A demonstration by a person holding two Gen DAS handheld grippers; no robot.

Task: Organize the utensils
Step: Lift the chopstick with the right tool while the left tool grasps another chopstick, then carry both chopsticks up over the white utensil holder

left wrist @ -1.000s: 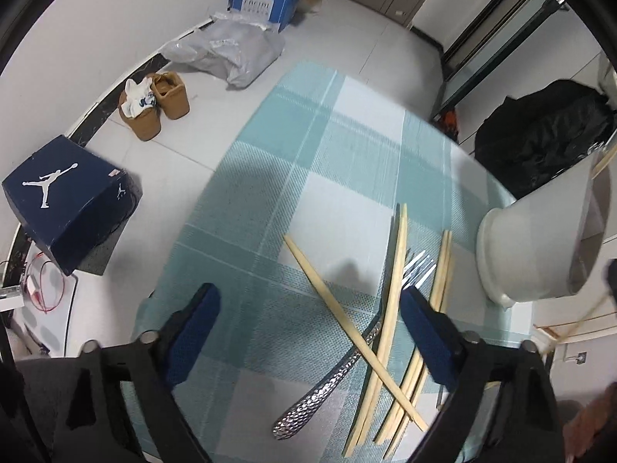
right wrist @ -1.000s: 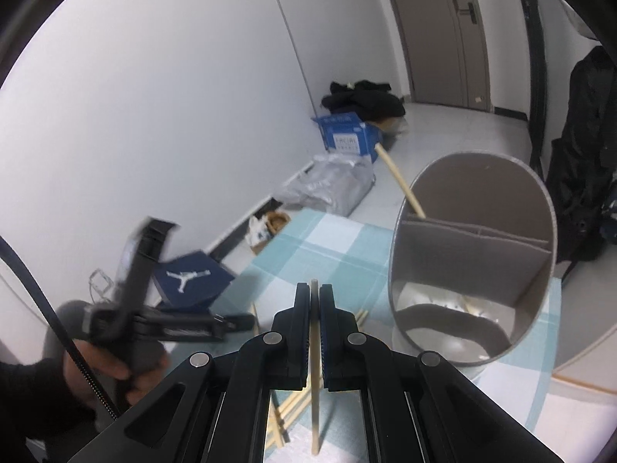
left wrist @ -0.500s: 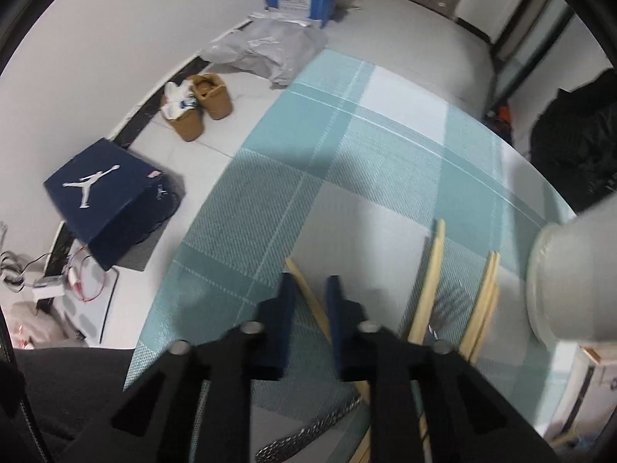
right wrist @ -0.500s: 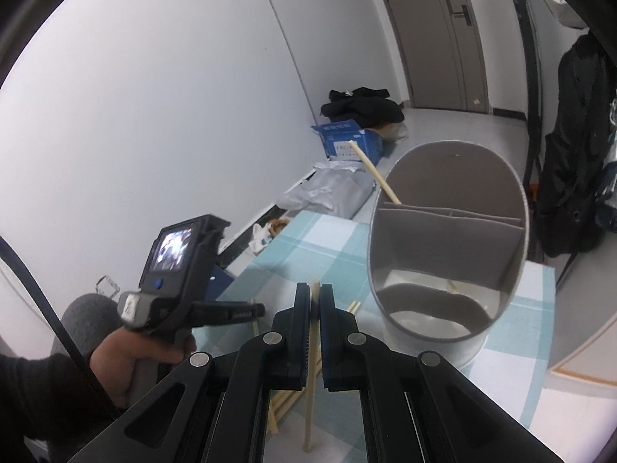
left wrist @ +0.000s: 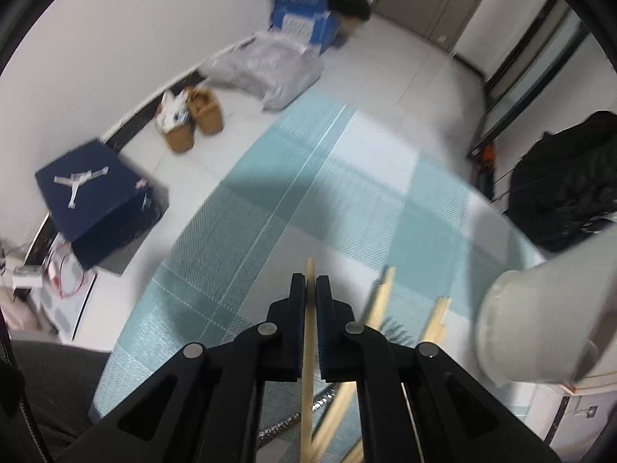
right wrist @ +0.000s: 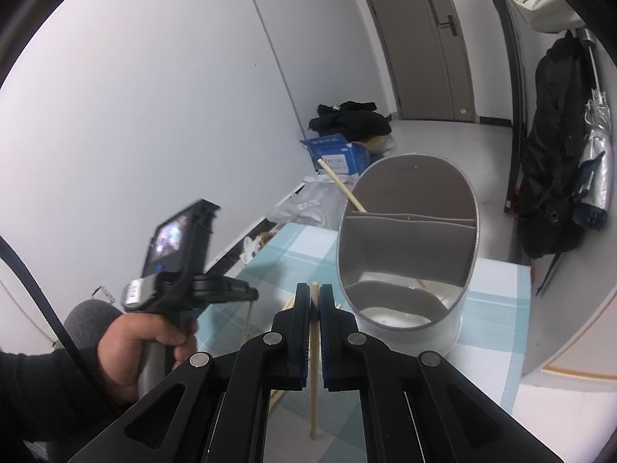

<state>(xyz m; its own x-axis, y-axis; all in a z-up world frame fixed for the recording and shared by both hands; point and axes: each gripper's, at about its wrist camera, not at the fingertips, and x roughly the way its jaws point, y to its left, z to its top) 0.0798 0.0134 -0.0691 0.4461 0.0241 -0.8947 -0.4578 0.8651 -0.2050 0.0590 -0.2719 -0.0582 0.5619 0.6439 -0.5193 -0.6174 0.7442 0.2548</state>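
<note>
Left gripper (left wrist: 311, 285): we log its jaws clamped on one bamboo chopstick (left wrist: 307, 366), tip poking out past the fingertips. Ahead of it we note the teal checked cloth (left wrist: 246, 254); to its right, loose chopsticks (left wrist: 380, 308) and a fork handle (left wrist: 285, 422) on the cloth, then the white utensil holder (left wrist: 540, 320).

Right gripper (right wrist: 314, 295): we log it pinching a second chopstick (right wrist: 314, 378). To its left, the person's hand (right wrist: 142, 351) carrying the other gripper; just ahead to its right, the divided holder (right wrist: 408, 254) with one chopstick (right wrist: 341, 185) leaning inside.

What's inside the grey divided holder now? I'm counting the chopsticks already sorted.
One chopstick leans out of the holder's back compartment. The front compartment's bottom is partly hidden by its rim.
</note>
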